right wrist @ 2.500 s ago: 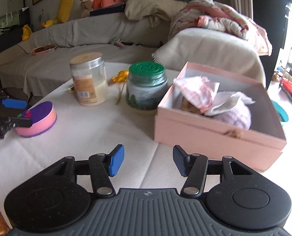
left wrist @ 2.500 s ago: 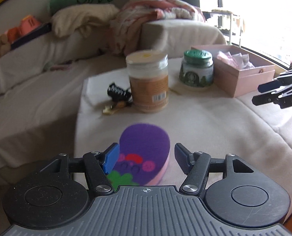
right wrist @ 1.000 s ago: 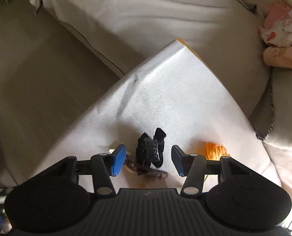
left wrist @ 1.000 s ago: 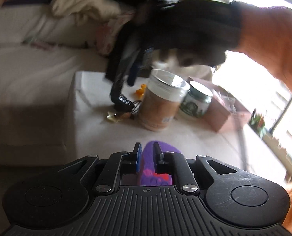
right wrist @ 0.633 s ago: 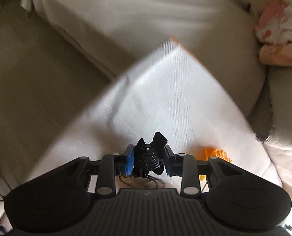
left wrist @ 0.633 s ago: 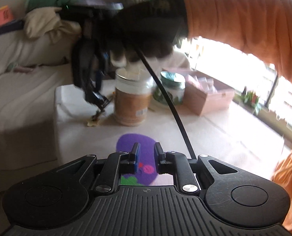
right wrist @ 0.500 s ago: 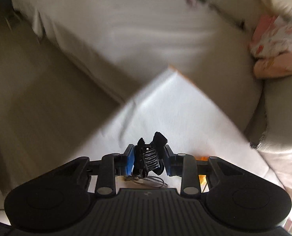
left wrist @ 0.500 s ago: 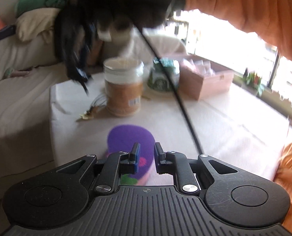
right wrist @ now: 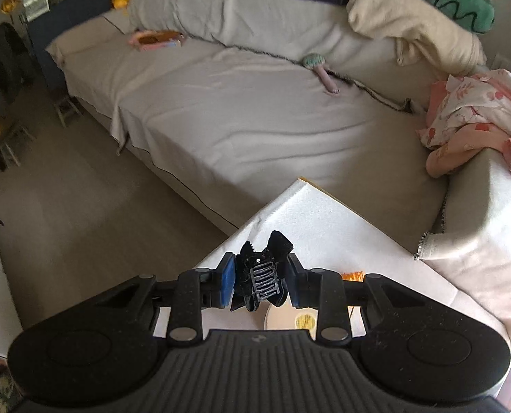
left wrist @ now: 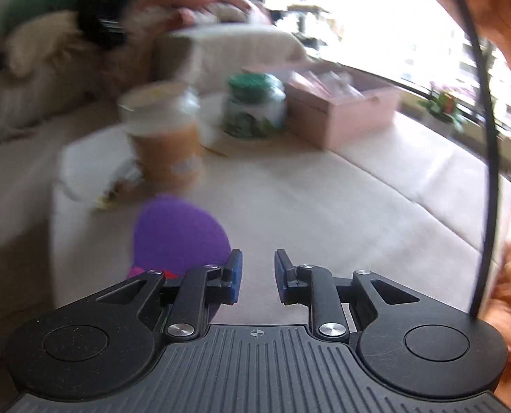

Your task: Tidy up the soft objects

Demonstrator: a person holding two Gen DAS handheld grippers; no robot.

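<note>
Since 0.5 s ago, the left gripper (left wrist: 258,277) has parted its 2 fingers and released the round purple-topped pink foam sponge (left wrist: 179,237), which now lies on the white-cloth-covered table (left wrist: 324,206) just left of the left blue pad, nothing between the jaws. Right gripper (right wrist: 260,280): still pinching the black plastic claw hair clip (right wrist: 260,275), lifted above the table corner, with the grey-covered sofa (right wrist: 238,103) beyond. Behind the sponge, blurred: a tan-labelled jar with white lid (left wrist: 162,137), a green-lidded glass jar (left wrist: 255,106) and an open pink box (left wrist: 341,110).
</note>
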